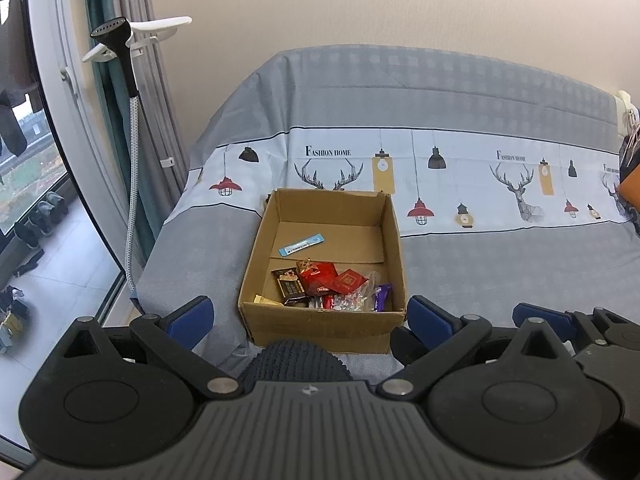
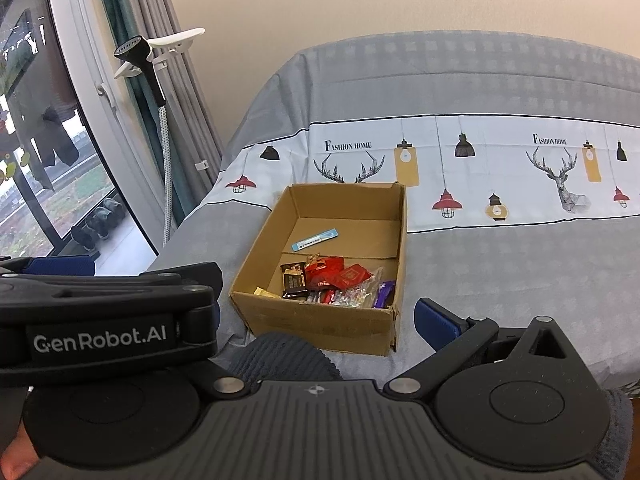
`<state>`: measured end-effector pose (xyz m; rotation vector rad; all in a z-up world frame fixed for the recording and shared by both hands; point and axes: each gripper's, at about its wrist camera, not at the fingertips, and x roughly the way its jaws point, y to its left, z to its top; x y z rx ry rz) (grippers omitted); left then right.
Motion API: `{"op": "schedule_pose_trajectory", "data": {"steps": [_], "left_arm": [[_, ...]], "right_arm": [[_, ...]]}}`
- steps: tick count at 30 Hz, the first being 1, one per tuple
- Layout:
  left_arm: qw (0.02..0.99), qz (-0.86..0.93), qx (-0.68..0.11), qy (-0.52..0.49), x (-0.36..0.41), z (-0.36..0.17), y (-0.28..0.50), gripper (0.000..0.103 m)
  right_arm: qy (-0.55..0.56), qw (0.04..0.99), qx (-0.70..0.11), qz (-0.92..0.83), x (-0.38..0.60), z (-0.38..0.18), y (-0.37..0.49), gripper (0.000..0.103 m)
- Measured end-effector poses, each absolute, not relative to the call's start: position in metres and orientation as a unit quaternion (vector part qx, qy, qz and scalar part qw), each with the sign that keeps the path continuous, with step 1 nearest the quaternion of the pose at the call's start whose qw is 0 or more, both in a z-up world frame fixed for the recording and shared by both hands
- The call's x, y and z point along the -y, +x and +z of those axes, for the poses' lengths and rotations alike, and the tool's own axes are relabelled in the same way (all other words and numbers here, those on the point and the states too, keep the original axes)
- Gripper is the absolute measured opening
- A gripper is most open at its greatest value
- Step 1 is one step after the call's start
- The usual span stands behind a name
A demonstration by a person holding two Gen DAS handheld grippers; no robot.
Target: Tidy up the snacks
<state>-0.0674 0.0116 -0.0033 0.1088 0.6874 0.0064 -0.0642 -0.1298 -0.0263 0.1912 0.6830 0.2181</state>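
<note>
An open cardboard box [image 1: 320, 322] stands on the cloth-covered table and also shows in the right wrist view [image 2: 320, 324]. Inside lie several snacks: red packets [image 1: 320, 276], a dark chocolate bar [image 1: 292, 286], a purple wrapper [image 1: 383, 296], clear-wrapped candies [image 1: 352, 300] and a blue-white strip [image 1: 302, 245]. The same snacks [image 2: 332, 280] show in the right wrist view. My left gripper [image 1: 310, 316] is open and empty, in front of the box. My right gripper [image 2: 316, 316] is open and empty, also in front of the box, with the left gripper's body crossing its left side.
The table carries a grey and white cloth [image 1: 480, 184] printed with deer and lamps. A garment steamer on a hose [image 1: 128, 80] stands at the left by the curtains and window. A dark knitted sleeve [image 1: 296, 360] lies below the box. An orange object [image 1: 630, 196] sits at the far right.
</note>
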Motion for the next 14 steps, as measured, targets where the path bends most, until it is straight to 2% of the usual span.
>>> {"op": "schedule_pose_trajectory", "data": {"steps": [14], "left_arm": [[0.939, -0.001, -0.339, 0.064, -0.0028, -0.0057, -0.0615, 0.103]], "right_arm": [[0.101, 0.931, -0.334, 0.103, 0.1342, -0.0293, -0.0629, 0.102]]}}
